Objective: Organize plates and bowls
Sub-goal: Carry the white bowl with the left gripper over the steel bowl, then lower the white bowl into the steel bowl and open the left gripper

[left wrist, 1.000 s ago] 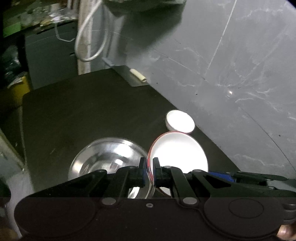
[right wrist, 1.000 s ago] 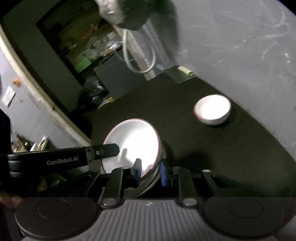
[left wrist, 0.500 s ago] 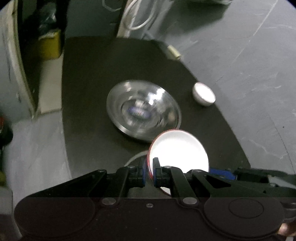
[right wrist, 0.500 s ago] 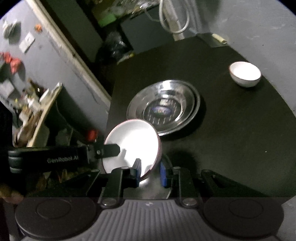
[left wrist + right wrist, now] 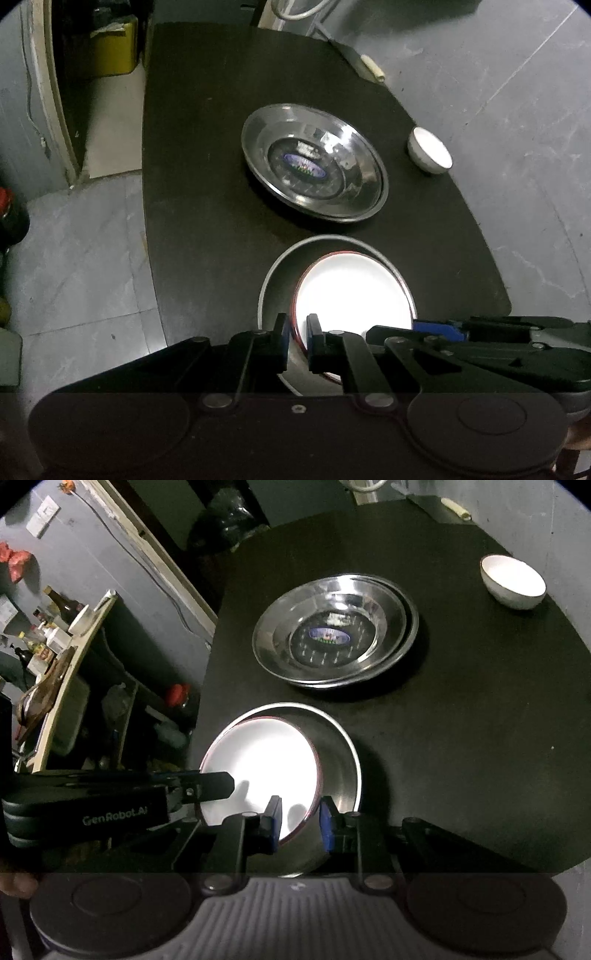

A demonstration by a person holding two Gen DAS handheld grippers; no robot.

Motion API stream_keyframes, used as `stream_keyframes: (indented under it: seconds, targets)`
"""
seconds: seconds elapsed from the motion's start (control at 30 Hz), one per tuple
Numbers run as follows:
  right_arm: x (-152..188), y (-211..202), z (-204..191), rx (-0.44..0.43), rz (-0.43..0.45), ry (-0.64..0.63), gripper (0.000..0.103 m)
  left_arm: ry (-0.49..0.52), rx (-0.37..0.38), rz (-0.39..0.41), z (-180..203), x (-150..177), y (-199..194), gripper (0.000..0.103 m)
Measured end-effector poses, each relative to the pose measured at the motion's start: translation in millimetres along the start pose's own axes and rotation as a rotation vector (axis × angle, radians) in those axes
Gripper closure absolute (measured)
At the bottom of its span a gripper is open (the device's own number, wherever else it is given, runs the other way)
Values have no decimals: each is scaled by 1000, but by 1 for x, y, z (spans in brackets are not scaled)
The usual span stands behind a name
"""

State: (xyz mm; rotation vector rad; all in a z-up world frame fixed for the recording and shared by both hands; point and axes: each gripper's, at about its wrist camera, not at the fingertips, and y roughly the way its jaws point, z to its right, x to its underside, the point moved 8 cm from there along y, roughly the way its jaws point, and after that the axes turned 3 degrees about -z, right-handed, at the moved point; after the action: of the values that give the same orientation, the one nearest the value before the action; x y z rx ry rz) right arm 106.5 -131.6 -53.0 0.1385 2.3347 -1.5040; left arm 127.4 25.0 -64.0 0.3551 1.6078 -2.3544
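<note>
A white round plate with a thin red rim sits inside a shallow steel pan with a pale rim at the near edge of the dark desk. Whether the plate rests fully on the pan or hangs just above it cannot be told.

The left tongs straddle the plate's near rim, one blue pad on each side, with a small gap visible, so they look loosened or only lightly closed rather than clenched. The right tongs stand around the opposite rim of the same plate, and their pads are plainly apart, so they are released.

Farther back on the desk lies a stack of shiny stainless steel dishes with a blue label in the centre. A small white ceramic bowl stands well apart near the far right edge.

The plate appears stiff, smooth and glazed, so it will likely be slippery under rubber pads and could chip if dropped on steel. The safest hold is probably across the raised rim, gripped from both sides. The steel dishes look light but springy and noisy. The small bowl seems fragile and is best pinched over its lip.
</note>
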Motion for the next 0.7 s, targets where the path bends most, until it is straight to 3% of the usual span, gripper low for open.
stream_keyframes:
  seconds: [0.37,0.53,0.7]
  targets:
    - [-2,9,1,16,-37,26,75,16,-25,-45,1,1,12,91]
    - [-4,9,1,6,-26,31,69,18,-36,-43,0,1,11,90]
    - [-8,7,2,4,-8,38,65,7,-28,-14,-1,-2,3,81]
